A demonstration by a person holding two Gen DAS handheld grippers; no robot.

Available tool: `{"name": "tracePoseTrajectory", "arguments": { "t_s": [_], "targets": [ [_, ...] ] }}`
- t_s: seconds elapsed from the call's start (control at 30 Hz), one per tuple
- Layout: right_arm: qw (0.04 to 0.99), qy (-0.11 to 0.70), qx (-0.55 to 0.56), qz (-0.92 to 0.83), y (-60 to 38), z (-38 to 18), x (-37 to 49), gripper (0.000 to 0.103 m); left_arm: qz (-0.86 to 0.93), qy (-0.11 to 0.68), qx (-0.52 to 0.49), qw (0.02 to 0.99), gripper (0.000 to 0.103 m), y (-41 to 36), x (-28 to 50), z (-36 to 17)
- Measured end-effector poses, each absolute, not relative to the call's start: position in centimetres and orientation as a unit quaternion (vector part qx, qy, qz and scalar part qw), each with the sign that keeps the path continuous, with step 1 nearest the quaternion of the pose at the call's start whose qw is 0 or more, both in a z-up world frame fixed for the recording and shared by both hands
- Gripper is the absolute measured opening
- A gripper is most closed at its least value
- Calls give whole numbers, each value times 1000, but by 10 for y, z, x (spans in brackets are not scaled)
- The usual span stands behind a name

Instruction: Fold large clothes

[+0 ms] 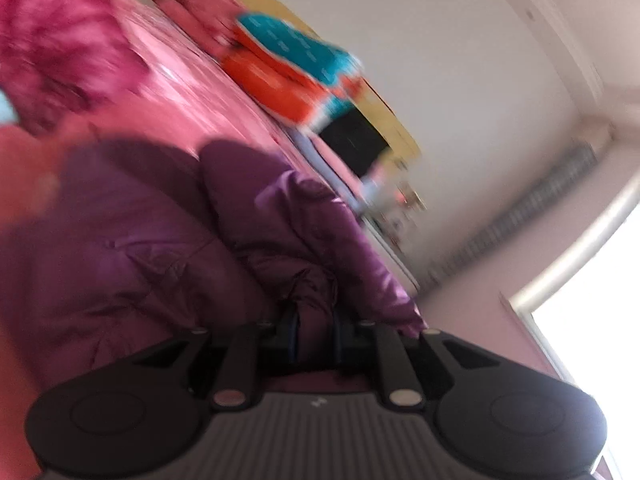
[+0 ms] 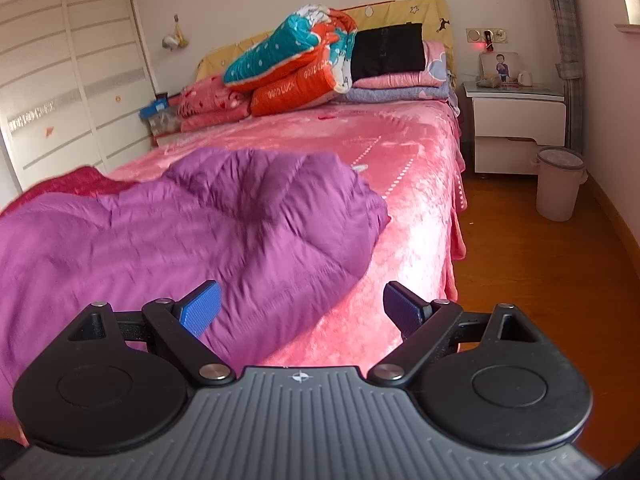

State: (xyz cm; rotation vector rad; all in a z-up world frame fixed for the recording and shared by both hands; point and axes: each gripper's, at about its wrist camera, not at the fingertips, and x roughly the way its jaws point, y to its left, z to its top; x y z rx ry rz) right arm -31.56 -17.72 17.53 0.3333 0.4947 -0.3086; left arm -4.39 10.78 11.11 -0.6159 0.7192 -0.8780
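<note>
A: Purple padded garment (image 2: 208,220) — where's it at?
B: On the bed (image 2: 420,208), lying on the pink cover, heaped toward the near end & reaching close to the right side edge. Part of it bulges up in the mid.
A: Left gripper (image 1: 314,322)?
B: Tongs pressed together, pinching a fold of the purple fabric; cloth bunches right btwn the two fingers. That view's tilted & blurry, so no finer detail.
A: Right gripper (image 2: 302,310)?
B: Tongs spread wide, blue pads (image 2: 202,308) apart, nothing btwn them. It hangs over the near right edge of the bed, left pad above the garment's hem, right pad over bare pink cover. Can't tell if it touches.
A: Other stuff?
B: Folded quilts (image 2: 296,60) stacked at the head end, a red cloth (image 2: 72,184) by the far left edge. Nightstand (image 2: 516,120) & bin (image 2: 558,184) on the floor past the right side.
</note>
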Motion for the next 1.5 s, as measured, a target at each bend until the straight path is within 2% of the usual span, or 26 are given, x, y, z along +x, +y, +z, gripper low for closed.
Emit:
{"name": "tracePoseTrajectory", "arguments": {
  "t_s": [0.33, 0.7, 0.9, 1.07, 1.27, 1.37, 1.43, 1.5],
  "targets": [
    [949, 210, 197, -131, -185, 193, -326, 103, -511, 384, -145, 755, 14, 6, -132, 89],
    [950, 197, 230, -71, -189, 206, -331, 103, -545, 423, -17, 723, 14, -41, -201, 58],
    [951, 228, 194, -77, -180, 191, -318, 103, -538, 429, -30, 725, 14, -26, -203, 61],
    [937, 263, 221, -70, -180, 171, -300, 103, -528, 431, -29, 731, 14, -29, -198, 64],
    [936, 288, 197, -53, -162, 165, -283, 103, -525, 423, -29, 738, 23, -30, -205, 71],
    [930, 298, 206, -63, -165, 158, -281, 79, -519, 421, -39, 743, 30, -23, -209, 76],
    [925, 301, 220, -74, -172, 153, -285, 48, -517, 417, -49, 746, 37, -16, -211, 81],
    [919, 301, 239, -93, -183, 149, -292, 41, -515, 410, -59, 751, 44, -9, -214, 88]
  ]
}}
